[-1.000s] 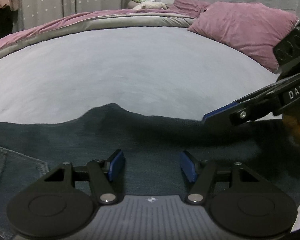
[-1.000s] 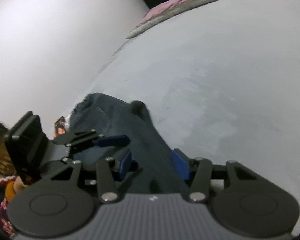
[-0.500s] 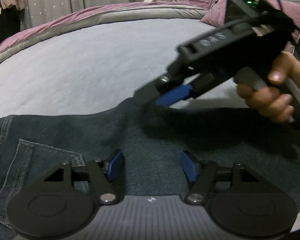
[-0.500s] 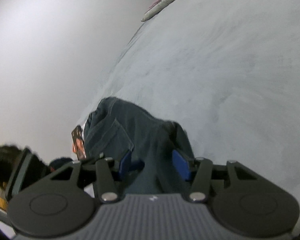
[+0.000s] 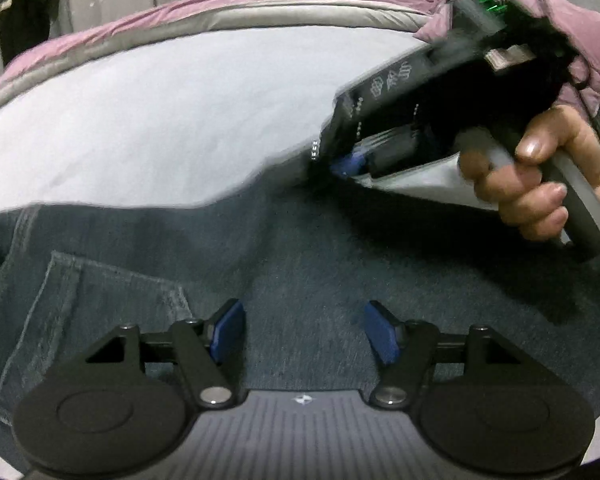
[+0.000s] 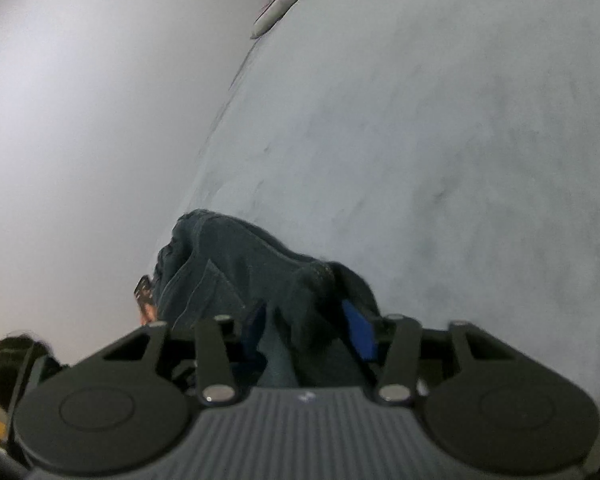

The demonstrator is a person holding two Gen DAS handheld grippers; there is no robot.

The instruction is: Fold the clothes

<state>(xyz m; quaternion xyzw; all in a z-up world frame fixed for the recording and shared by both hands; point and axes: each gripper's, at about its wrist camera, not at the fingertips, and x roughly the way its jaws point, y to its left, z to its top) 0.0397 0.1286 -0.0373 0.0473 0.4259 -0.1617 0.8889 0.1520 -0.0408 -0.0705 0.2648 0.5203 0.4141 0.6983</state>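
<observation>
Two tools over jeans (image 5: 300, 248) on bed (image 5: 160, 120), left tool (image 5: 304, 332) apart, right tool (image 6: 308, 332) closing w/ denim fold between.

Left hand-held gripper (image 5: 304, 330) open, right hand-held gripper (image 6: 310, 330) closing

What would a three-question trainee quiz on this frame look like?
1. True or false: the left gripper has its jaws shut on the jeans.
2. What lies between the jaws of the right gripper? A) a pillow B) a fold of the jeans C) nothing
3. In the left wrist view, which stitched feature of the jeans shows left of the left gripper?

Key
1. False: its jaws stand open above the denim.
2. B: those jaws have just been closing, with the fold between them.
3. A pocket.
</observation>
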